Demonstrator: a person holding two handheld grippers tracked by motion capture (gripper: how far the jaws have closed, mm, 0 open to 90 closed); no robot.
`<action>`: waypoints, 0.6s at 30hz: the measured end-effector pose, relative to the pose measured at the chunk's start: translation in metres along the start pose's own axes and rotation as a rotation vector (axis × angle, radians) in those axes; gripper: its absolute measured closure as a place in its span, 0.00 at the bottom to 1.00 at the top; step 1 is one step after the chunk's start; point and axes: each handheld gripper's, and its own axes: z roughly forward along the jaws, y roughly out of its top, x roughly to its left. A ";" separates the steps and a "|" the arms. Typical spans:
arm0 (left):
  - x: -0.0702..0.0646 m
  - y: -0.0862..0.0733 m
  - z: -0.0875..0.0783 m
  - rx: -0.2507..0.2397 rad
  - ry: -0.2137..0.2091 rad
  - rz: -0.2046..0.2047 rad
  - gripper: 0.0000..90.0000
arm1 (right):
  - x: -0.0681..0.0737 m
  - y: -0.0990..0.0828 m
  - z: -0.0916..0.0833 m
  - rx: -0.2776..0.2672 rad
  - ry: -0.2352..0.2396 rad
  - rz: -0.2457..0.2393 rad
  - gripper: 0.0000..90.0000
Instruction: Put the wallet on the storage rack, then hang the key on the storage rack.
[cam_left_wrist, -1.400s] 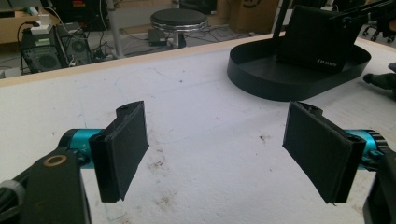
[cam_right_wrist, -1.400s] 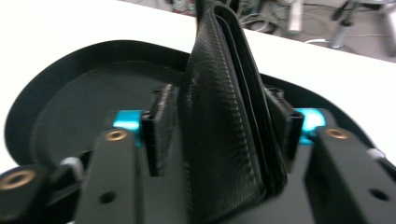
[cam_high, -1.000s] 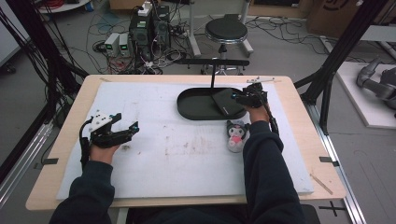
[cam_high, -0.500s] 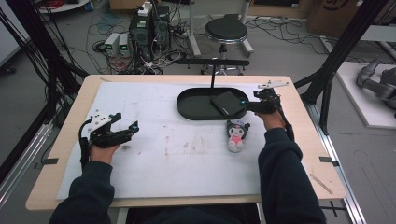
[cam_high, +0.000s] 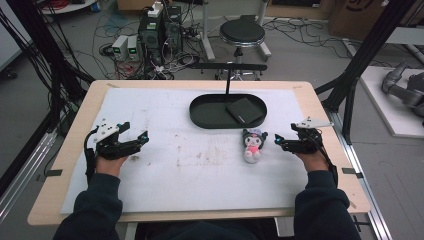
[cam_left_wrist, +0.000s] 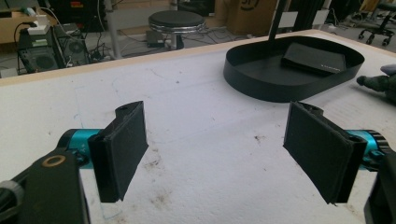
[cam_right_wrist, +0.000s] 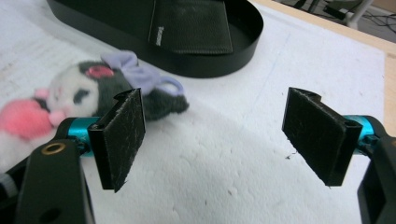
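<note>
Lying flat in black oval tray (cam_high: 205, 111): dark wallet (cam_high: 244, 110). Sitting just in front of tray, beside right gripper (cam_high: 278, 142): plush toy (cam_high: 253, 144). Jaws just opening wide, nothing between. Left gripper (cam_high: 141, 138) resting open, well apart.

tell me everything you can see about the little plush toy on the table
The plush toy is a small soft doll with a dark head, white face, lilac bow and pink body. It lies on the white table cover, just in front of the black oval tray and apart from it. The right gripper sits beside it, jaws open after widening just now, with nothing between them and not touching it.
</note>
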 end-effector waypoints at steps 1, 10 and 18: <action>0.000 0.000 0.000 -0.003 -0.001 0.002 0.24 | 0.000 -0.001 -0.001 0.003 -0.002 -0.006 0.24; -0.001 0.001 0.002 -0.002 -0.003 0.012 0.24 | 0.002 -0.001 -0.011 -0.037 -0.012 0.010 0.24; -0.001 0.001 0.002 0.007 0.001 0.012 0.24 | 0.009 0.000 -0.009 -0.026 -0.009 0.020 0.24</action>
